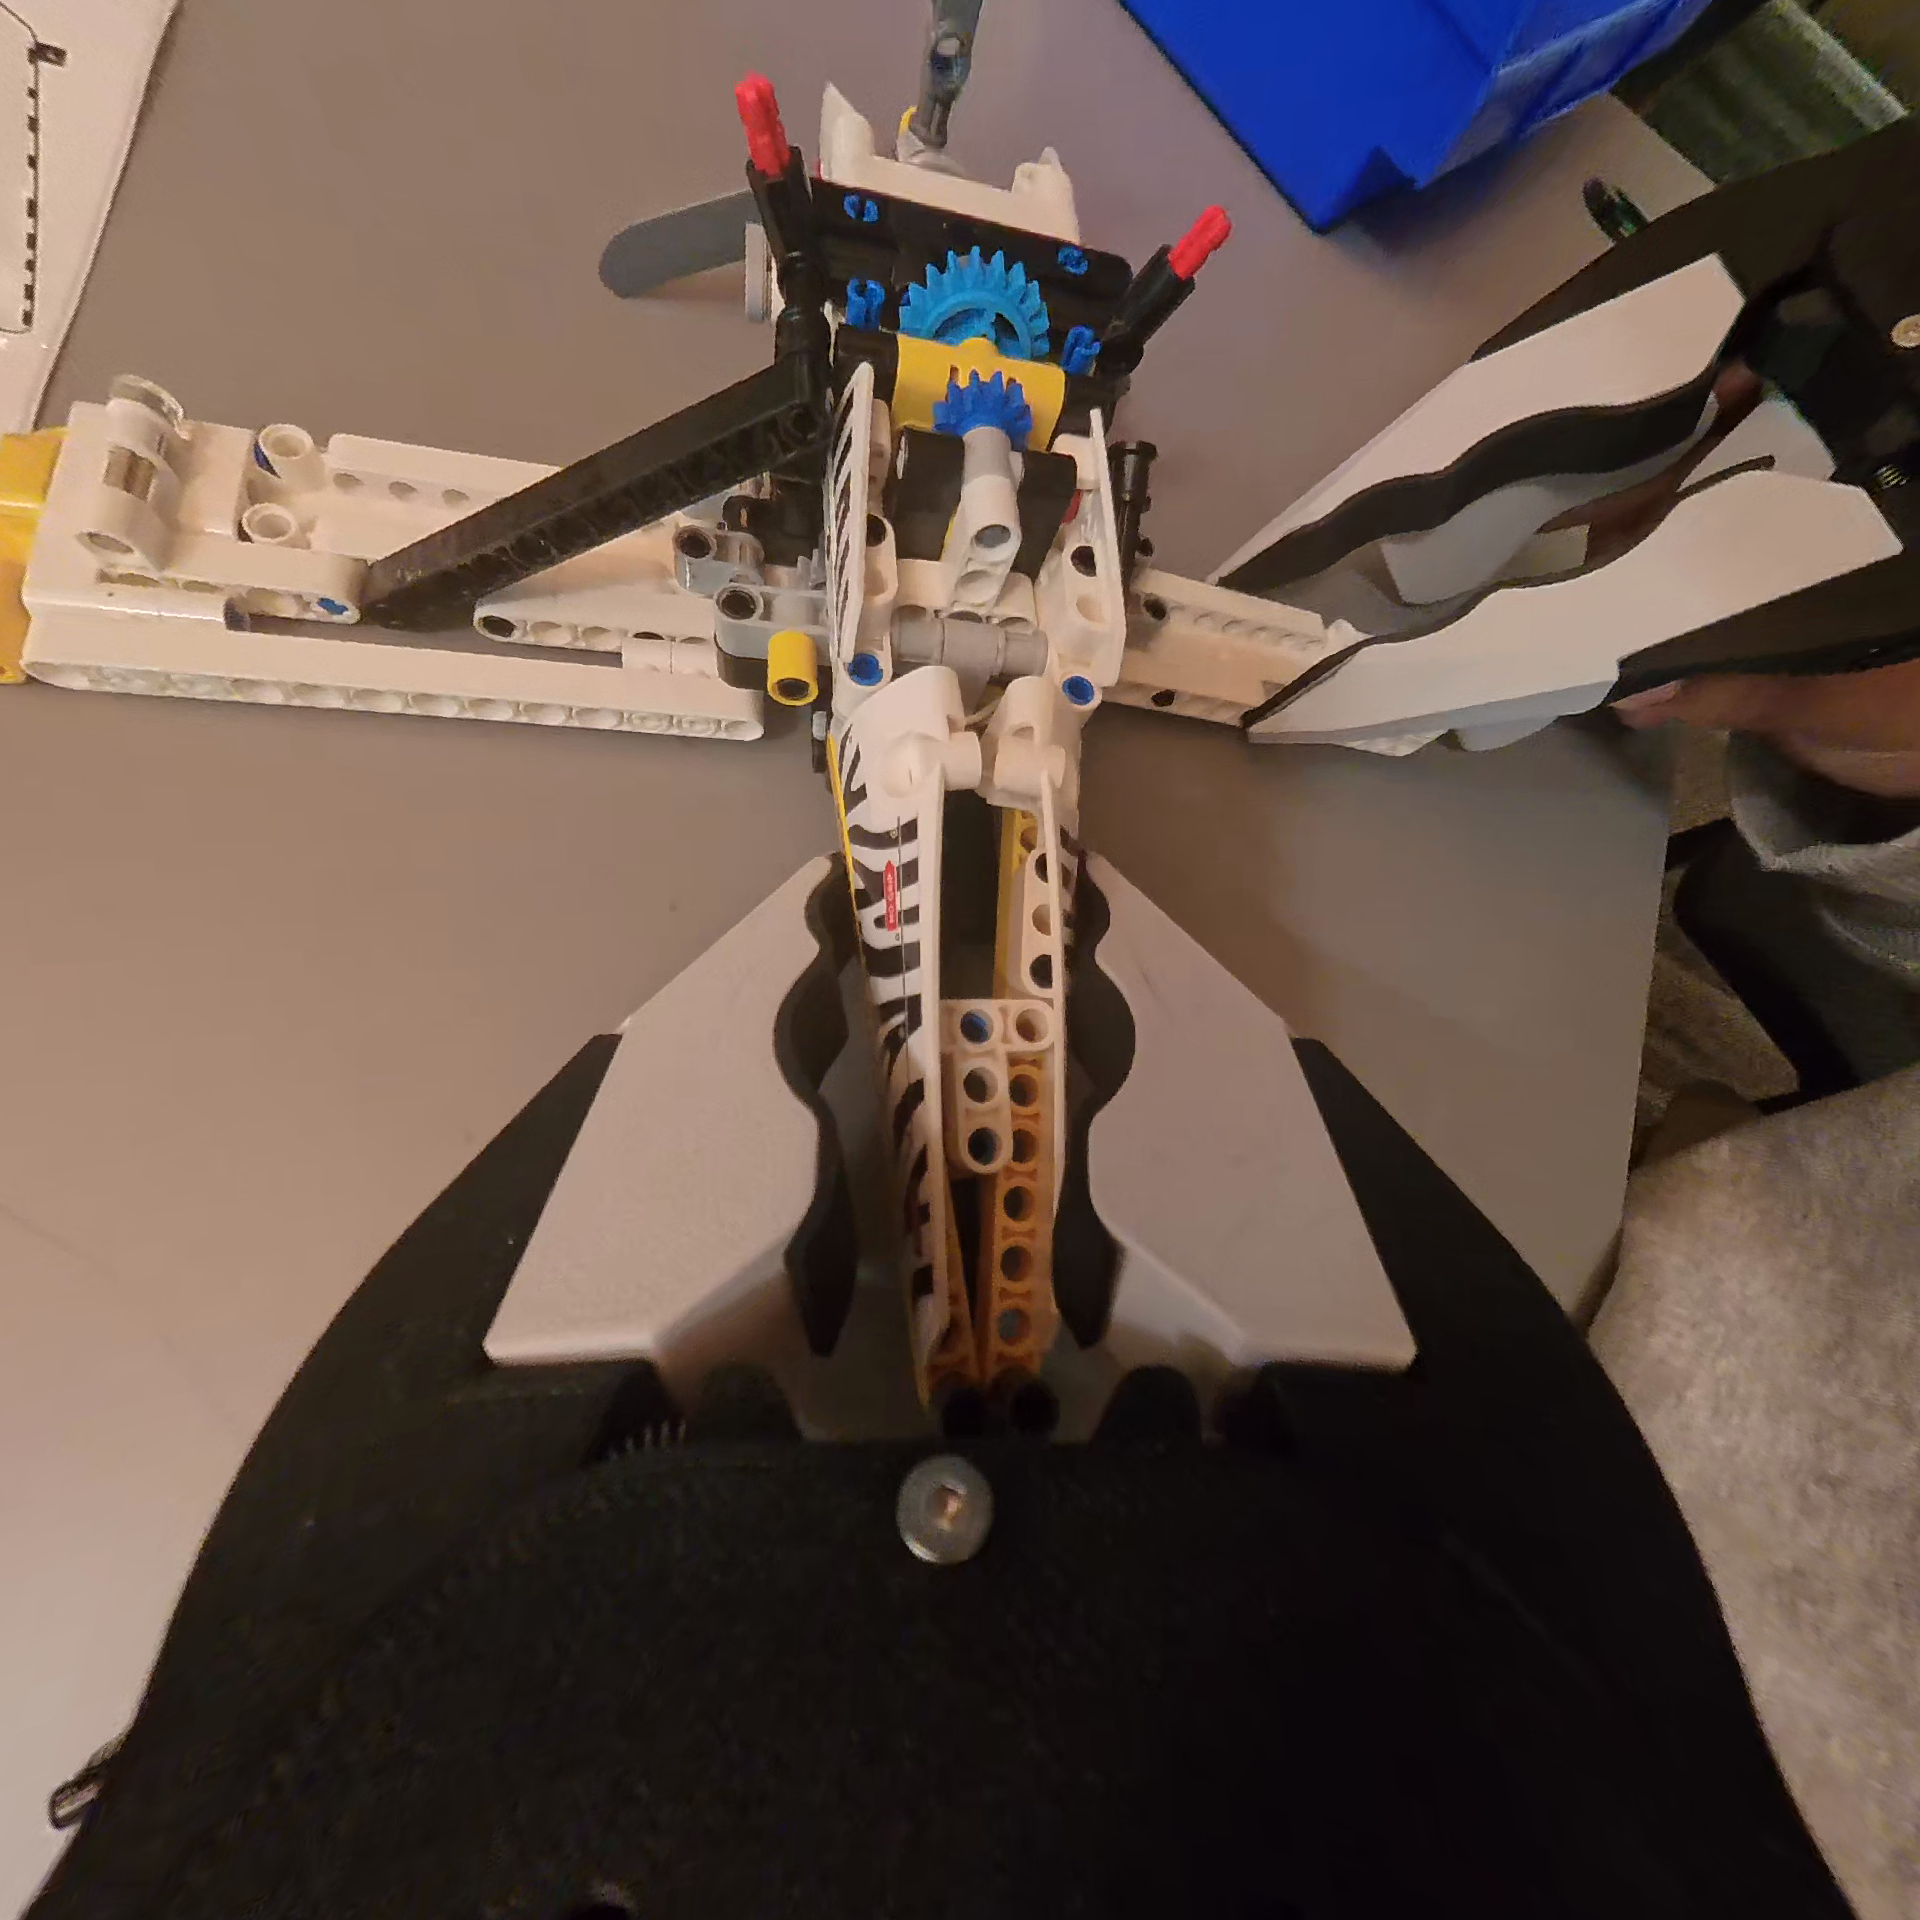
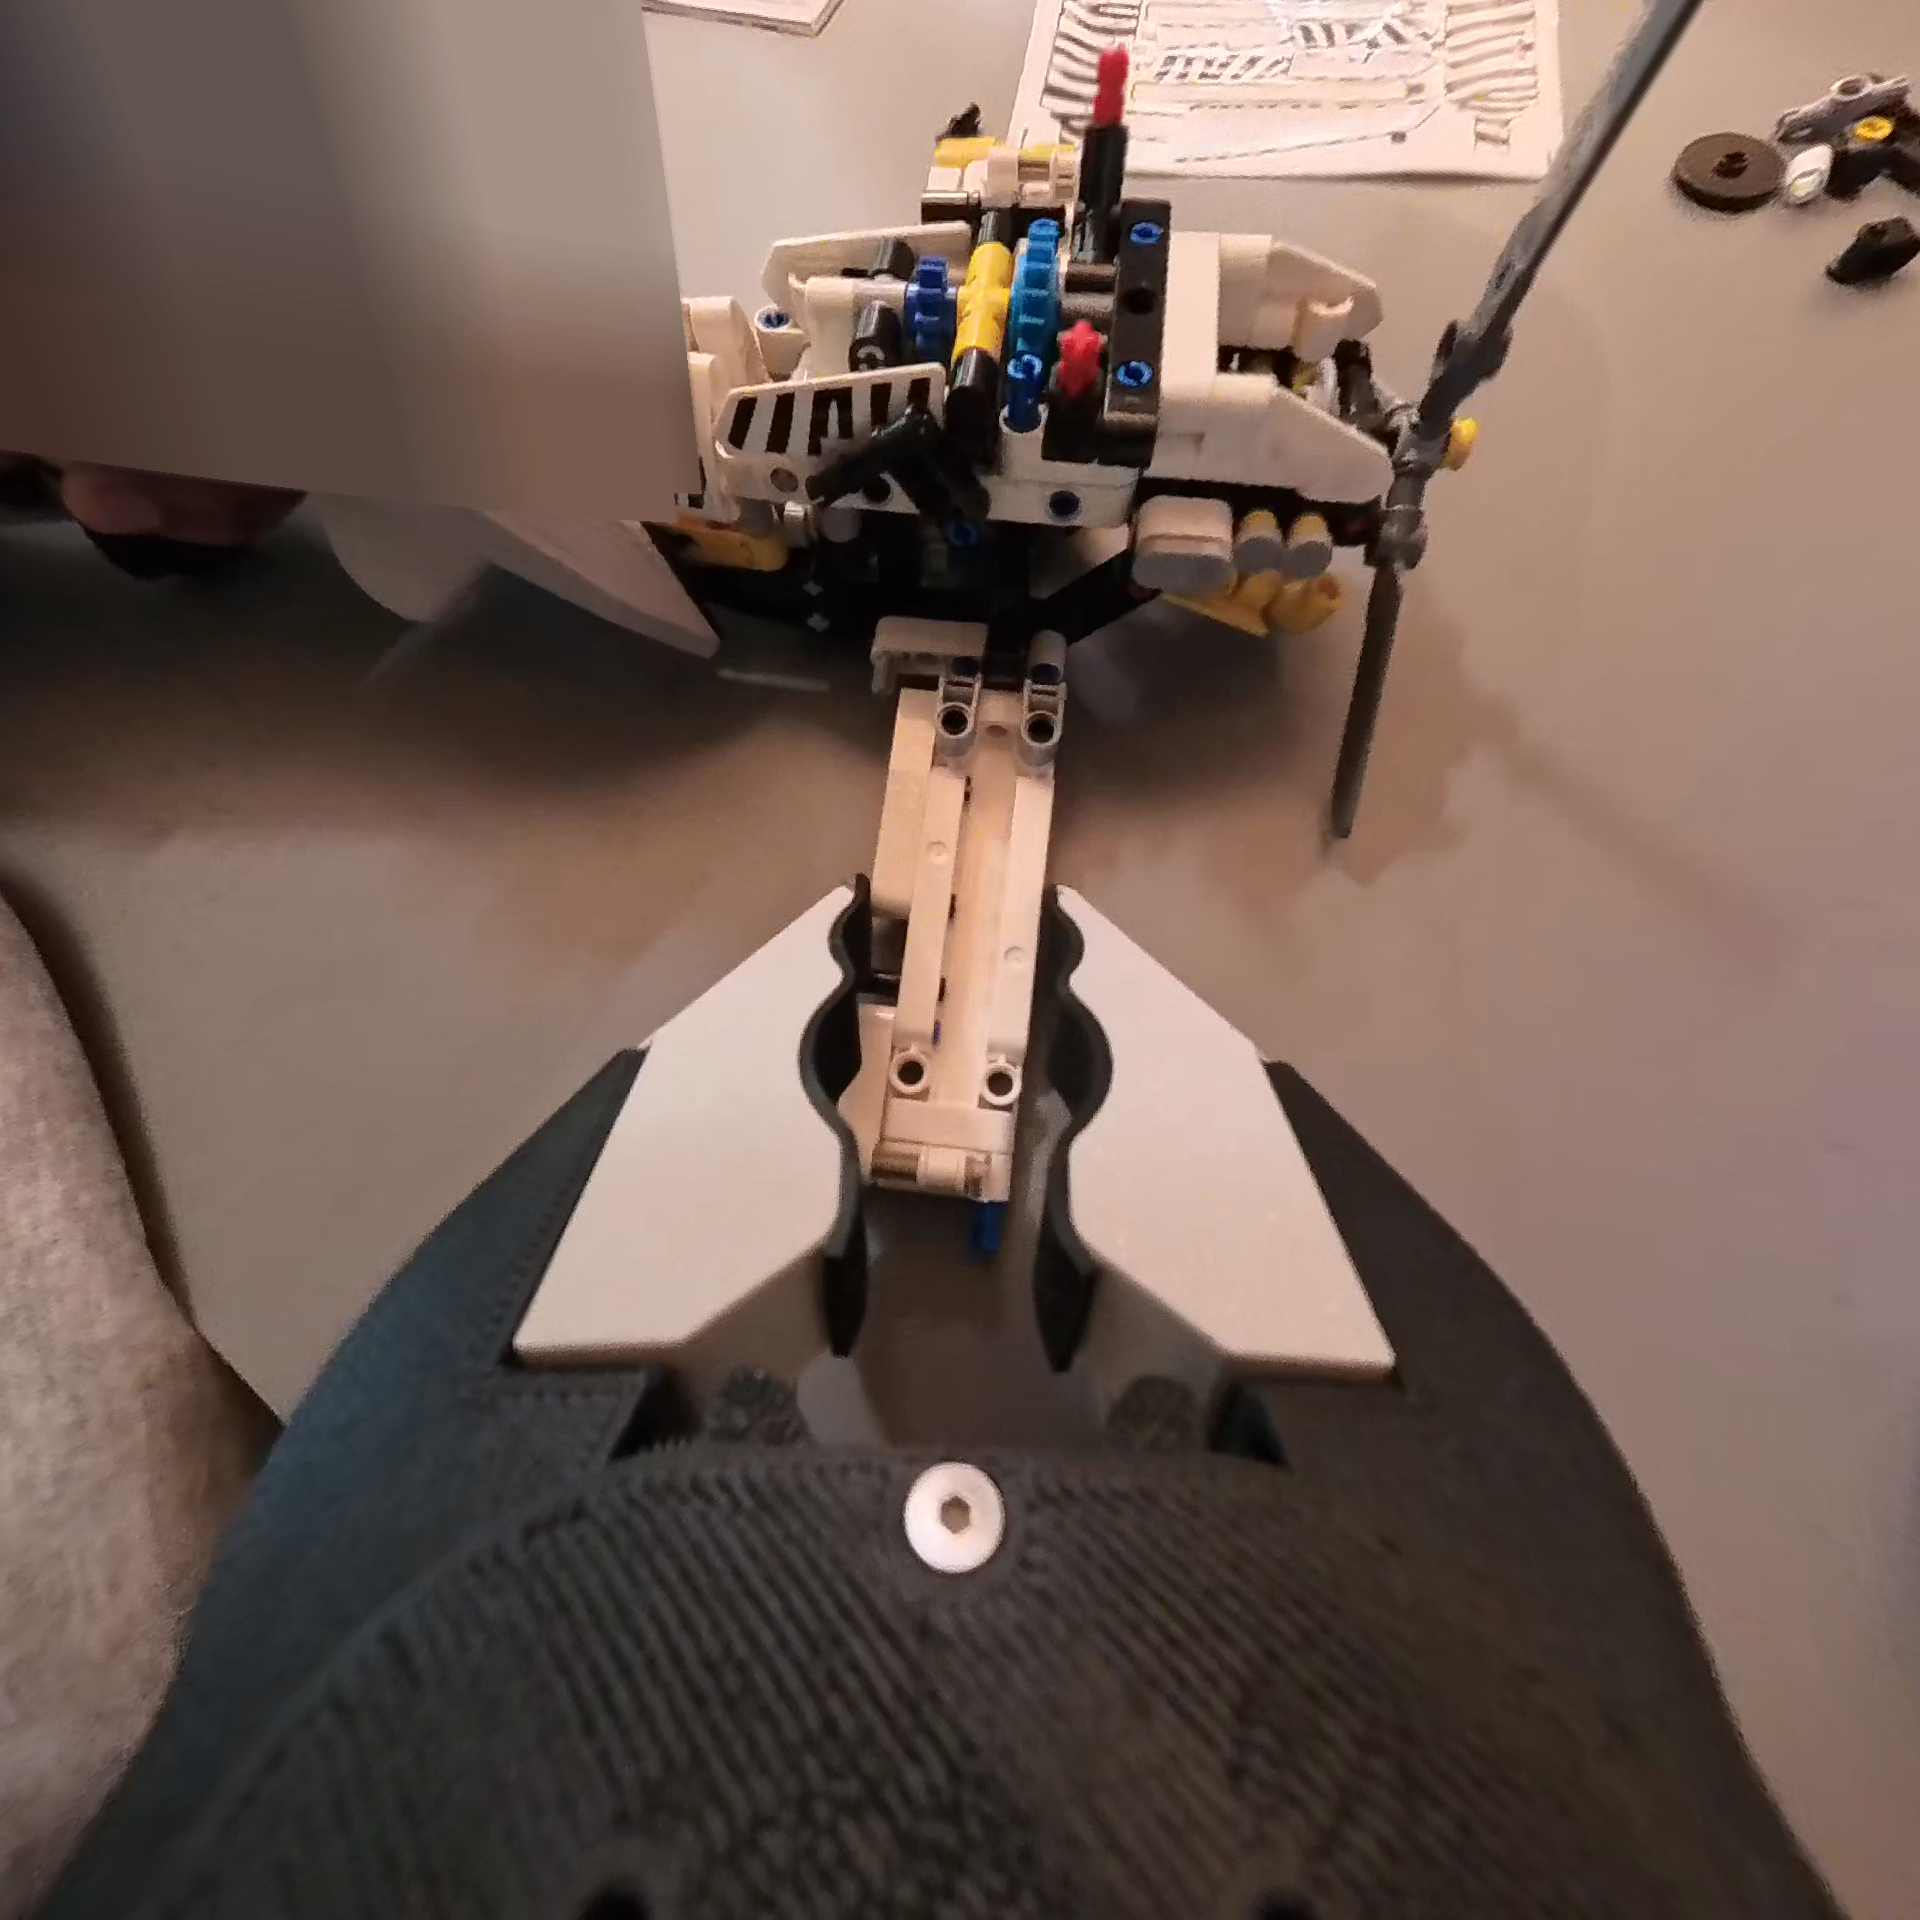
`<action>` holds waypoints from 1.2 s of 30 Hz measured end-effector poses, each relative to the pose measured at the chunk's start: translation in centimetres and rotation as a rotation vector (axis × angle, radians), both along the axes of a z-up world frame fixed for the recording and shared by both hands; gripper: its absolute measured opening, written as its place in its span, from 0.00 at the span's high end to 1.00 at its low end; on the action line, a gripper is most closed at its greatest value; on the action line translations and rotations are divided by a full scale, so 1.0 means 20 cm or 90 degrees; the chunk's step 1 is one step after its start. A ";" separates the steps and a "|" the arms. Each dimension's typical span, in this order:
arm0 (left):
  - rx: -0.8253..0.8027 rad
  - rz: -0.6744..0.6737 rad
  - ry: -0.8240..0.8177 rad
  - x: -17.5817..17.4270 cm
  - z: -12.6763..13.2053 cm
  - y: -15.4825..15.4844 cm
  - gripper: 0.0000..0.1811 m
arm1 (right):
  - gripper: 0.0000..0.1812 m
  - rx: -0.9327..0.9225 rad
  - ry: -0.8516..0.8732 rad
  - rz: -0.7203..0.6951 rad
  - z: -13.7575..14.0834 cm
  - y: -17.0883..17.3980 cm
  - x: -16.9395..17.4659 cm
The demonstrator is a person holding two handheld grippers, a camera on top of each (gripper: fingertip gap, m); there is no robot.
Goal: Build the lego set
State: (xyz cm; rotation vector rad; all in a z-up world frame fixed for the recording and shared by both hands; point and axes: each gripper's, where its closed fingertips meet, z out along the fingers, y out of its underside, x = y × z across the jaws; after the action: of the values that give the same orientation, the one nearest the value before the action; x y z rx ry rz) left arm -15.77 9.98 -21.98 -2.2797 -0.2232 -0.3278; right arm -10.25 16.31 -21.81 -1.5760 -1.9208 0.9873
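A white, black and yellow lego plane (image 1: 966,499) lies on the grey table (image 1: 364,987). It has blue gears (image 1: 961,301), two red axles (image 1: 758,114) and a grey propeller (image 2: 1455,343). My left gripper (image 1: 956,873) is shut on the plane's tail end, on the striped white panel (image 1: 894,935) and the tan beams. My right gripper (image 2: 956,894) is shut on the tip of the plane's right wing (image 2: 966,831); it also shows in the left wrist view (image 1: 1247,649). The left wing (image 1: 395,644) rests on the table with a black strut (image 1: 582,520) across it.
A blue bin (image 1: 1403,83) stands at the far right. Paper sheets (image 2: 1299,83) lie behind the plane and at the far left (image 1: 52,208). Loose small parts (image 2: 1818,166) lie beyond the propeller. The table edge (image 1: 1652,935) runs beside a grey-clothed person (image 1: 1766,1351).
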 end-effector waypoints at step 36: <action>0.015 0.074 0.162 -0.18 0.19 0.05 0.62 | 0.83 0.054 0.008 0.031 -0.01 0.01 -0.03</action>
State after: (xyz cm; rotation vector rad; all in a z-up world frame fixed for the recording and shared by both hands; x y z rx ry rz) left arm -19.36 10.99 -18.16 -2.2482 -0.2178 0.0198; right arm -10.92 16.43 -21.94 -1.4786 -1.9742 0.9206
